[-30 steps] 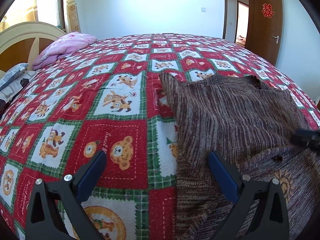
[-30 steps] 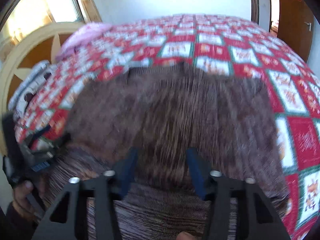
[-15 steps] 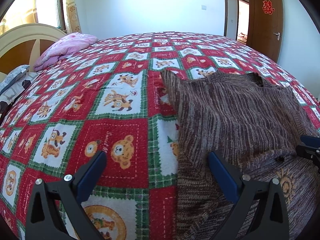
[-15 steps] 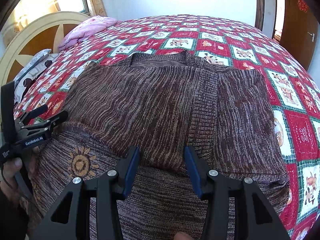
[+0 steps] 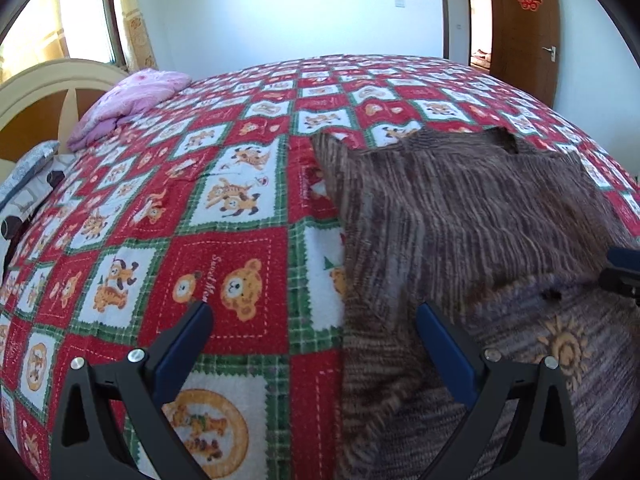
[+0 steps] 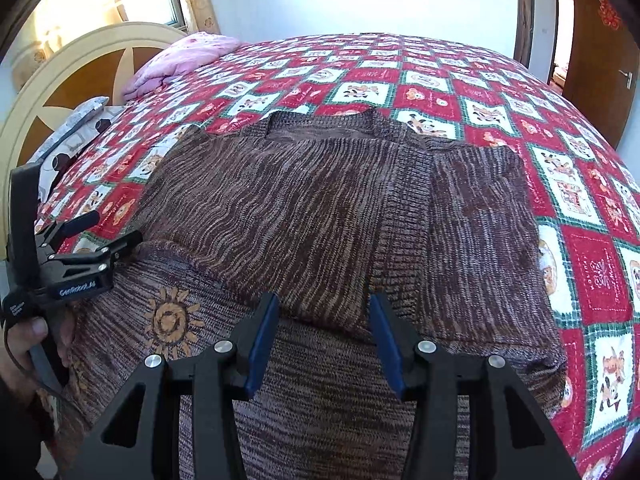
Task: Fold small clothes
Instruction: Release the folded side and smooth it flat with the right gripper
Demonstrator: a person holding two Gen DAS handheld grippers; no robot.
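1. While the brown knit sweater [image 6: 280, 208] lies spread flat on the bed, its near hem is already turned up over the lower body, showing an orange sun motif [image 6: 172, 320] on the turned-up part.
2. The sweater sits toward the near edge of the bed, on a red, green and white checked bedspread [image 5: 224, 208] printed with cartoon animals; its neckline [image 6: 320, 124] points away toward the far side.
3. One sleeve [image 6: 476, 216] is folded in along the right side of the body, lying flat on top of the knit.
4. The left gripper [image 5: 312, 320] hovers low over the sweater's left edge, its fingers spread wide with nothing between them; one blue finger [image 5: 184, 344] is over the bedspread, the other over the knit.
5. In the right wrist view the left gripper [image 6: 104, 228] shows at the far left, held by the person's hand [image 6: 24, 340], just above the folded hem.
6. The right gripper [image 6: 324, 316] is poised over the middle of the fold line, its fingers moderately apart and empty; whether the tips touch the fabric cannot be told.
7. A dark tip of the right gripper [image 5: 622, 276] enters the left wrist view at the right edge, near the fold.
8. A pink pillow [image 5: 132, 100] rests by the curved wooden headboard [image 6: 80, 72], well apart from the sweater, and a brown door [image 5: 524, 28] stands in the far corner.
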